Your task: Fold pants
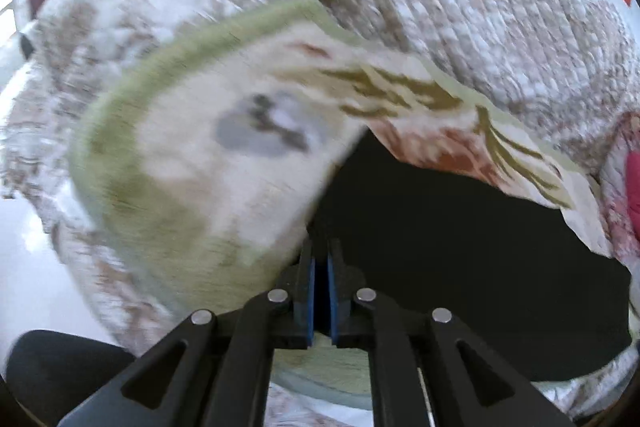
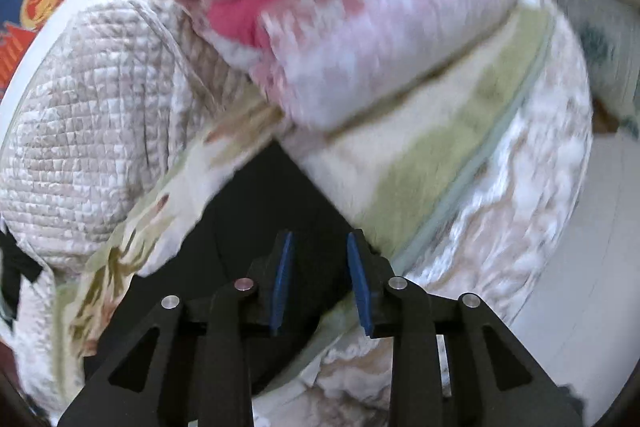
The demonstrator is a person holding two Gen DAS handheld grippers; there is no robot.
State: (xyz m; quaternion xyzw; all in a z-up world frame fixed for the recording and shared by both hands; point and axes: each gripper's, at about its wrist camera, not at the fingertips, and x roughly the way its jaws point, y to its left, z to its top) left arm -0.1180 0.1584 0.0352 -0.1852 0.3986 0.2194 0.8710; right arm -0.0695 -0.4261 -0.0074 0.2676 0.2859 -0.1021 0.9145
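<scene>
The black pants [image 1: 460, 247] lie on a bed over a cream sheet with a green border [image 1: 180, 155]. In the left wrist view my left gripper [image 1: 322, 259] is shut, its blue pads pinching an edge of the black fabric. In the right wrist view the pants [image 2: 272, 195] spread dark between and beyond the fingers. My right gripper [image 2: 320, 259] is open, its blue pads apart with black fabric between them but not clamped.
A quilted beige blanket [image 1: 480, 7] is bunched behind the pants; it also shows in the right wrist view [image 2: 92, 115]. A pink and white pillow [image 2: 360, 27] lies close ahead of the right gripper. White floor [image 2: 580, 247] shows at the right.
</scene>
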